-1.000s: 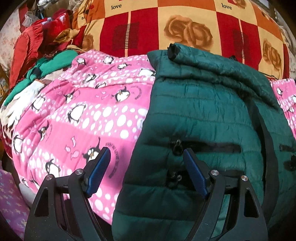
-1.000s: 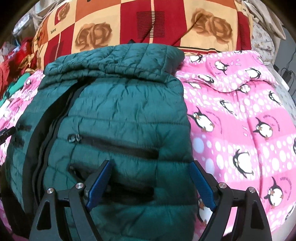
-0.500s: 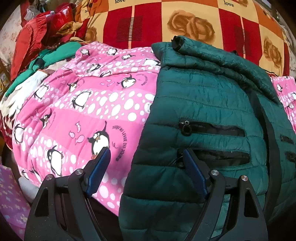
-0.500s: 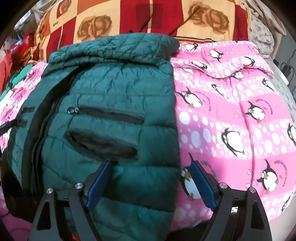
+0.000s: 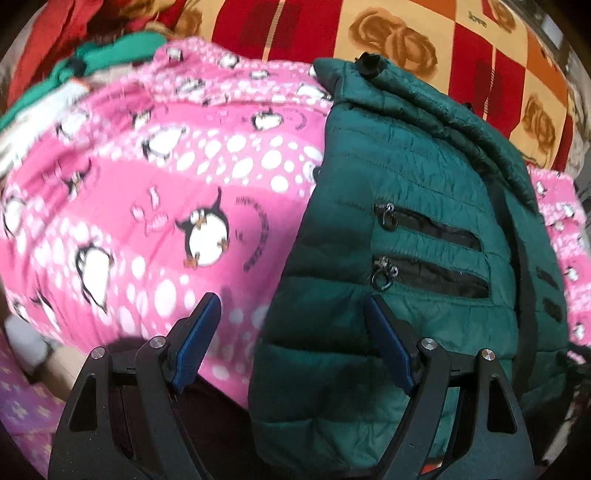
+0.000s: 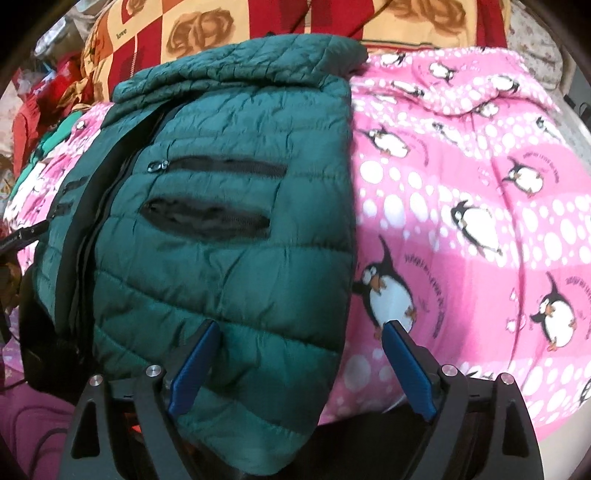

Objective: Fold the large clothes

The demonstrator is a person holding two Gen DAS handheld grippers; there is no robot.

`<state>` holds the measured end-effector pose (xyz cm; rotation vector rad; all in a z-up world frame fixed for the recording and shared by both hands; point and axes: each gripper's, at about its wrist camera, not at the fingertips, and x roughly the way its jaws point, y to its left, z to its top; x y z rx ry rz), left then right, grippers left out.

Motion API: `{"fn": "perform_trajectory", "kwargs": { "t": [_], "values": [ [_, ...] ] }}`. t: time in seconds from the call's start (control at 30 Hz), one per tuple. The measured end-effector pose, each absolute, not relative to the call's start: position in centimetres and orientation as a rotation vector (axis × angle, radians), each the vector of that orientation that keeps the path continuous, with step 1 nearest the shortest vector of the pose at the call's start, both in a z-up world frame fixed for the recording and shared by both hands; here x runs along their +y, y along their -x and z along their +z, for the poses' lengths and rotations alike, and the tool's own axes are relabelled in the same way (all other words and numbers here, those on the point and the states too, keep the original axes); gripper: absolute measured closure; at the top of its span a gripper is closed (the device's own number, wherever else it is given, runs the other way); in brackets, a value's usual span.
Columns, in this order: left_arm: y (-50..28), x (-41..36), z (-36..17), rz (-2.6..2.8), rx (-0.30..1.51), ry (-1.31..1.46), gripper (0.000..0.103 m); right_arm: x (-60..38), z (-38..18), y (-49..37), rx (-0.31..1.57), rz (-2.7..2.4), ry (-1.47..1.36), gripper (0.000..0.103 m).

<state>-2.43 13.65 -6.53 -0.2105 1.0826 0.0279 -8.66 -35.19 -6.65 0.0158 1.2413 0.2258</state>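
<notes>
A dark green quilted jacket (image 5: 406, 229) (image 6: 229, 206) lies front up on a pink penguin-print blanket (image 5: 166, 206) (image 6: 461, 206), sides folded in, two zip pockets showing on each half. Its hem hangs over the near edge of the bed. My left gripper (image 5: 291, 314) hovers open over the jacket's lower left edge, one finger above the blanket, the other above the jacket. My right gripper (image 6: 301, 339) straddles the lower right edge, its jaws opening, pads not pressing on the fabric. Neither holds anything.
A red, orange and cream checked blanket with rose prints (image 5: 424, 40) (image 6: 207, 33) is heaped behind the jacket. Red and green clothes (image 5: 103, 55) are piled at the far left. The bed's near edge drops to a purple floor covering (image 5: 22, 398).
Both grippers have drawn back toward the near edge of the bed and the jacket's hem; more of the jacket and blanket shows. The right jaws have widened slightly.
</notes>
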Motion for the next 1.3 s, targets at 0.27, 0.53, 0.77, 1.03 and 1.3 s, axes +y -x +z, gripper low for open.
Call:
{"fn": "perform_trajectory", "kwargs": {
  "t": [0.27,0.53,0.77,1.03,1.3],
  "values": [
    [3.1,15.7,-7.1,0.001,1.113,0.319,0.022,-36.0,-7.4,9.4,1.277,0.294,-0.081,0.014],
    [3.4,15.4,-8.5,-0.106,1.208,0.355,0.022,-34.7,-8.5,10.0,1.308,0.422,-0.117,0.014],
    [3.8,13.8,-9.3,-0.153,1.232,0.303,0.015,-33.9,-8.6,9.5,1.269,0.473,-0.12,0.016],
    [4.9,10.7,-6.2,-0.217,1.118,0.101,0.089,-33.3,-6.3,9.3,1.167,0.52,-0.003,0.073],
    [3.7,10.7,-0.8,-0.212,0.966,0.11,0.09,-34.4,-2.1,8.2,1.041,0.523,-0.028,0.074]
  ]
}}
